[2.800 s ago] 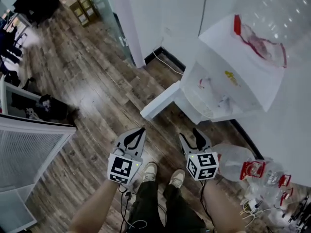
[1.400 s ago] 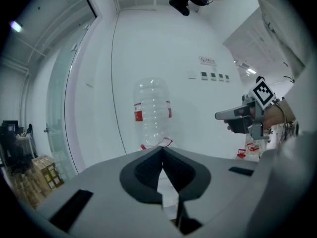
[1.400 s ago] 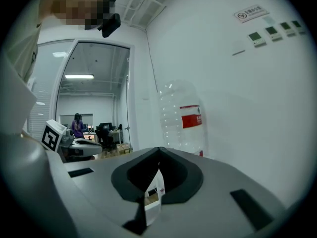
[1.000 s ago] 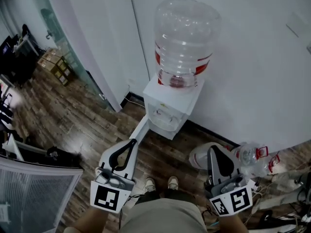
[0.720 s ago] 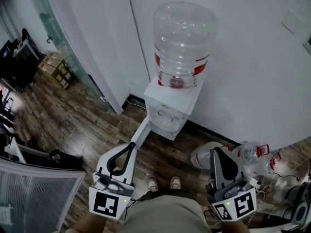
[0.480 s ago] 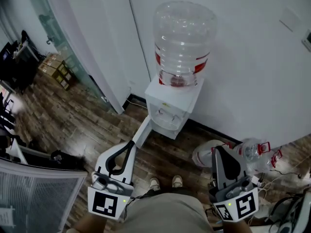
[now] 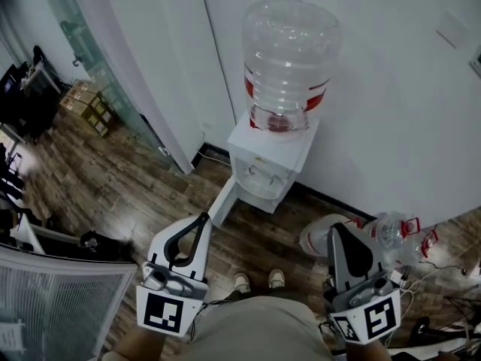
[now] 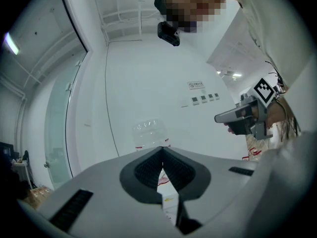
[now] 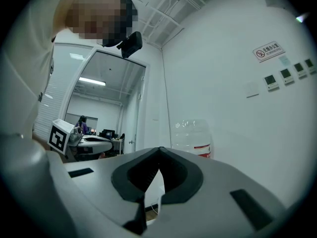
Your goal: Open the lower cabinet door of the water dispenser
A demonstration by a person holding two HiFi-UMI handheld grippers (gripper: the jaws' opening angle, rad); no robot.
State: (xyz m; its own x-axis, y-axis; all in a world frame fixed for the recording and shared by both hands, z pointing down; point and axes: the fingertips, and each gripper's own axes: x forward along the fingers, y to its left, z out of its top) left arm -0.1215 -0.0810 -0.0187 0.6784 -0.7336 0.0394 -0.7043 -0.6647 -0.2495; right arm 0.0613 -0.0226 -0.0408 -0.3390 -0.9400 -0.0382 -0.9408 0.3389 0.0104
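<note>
The left gripper (image 7: 204, 217) and right gripper (image 7: 337, 229) are both closed, empty. Only the head view shows the lower cabinet door (image 7: 224, 201), seemingly swung open; the gripper views catch mainly the bottle (image 9: 192, 133).

A dark wooden floor (image 7: 113, 179) spreads out under you. At your ten o'clock, cardboard boxes (image 7: 86, 100) sit beside a glass partition (image 7: 90, 59). At two o'clock, empty water jugs (image 7: 325, 238) lie near the foot of the white wall (image 7: 406, 126), with loose cables (image 7: 443, 277) at three o'clock. High on that wall is a row of switches (image 8: 204, 98).
</note>
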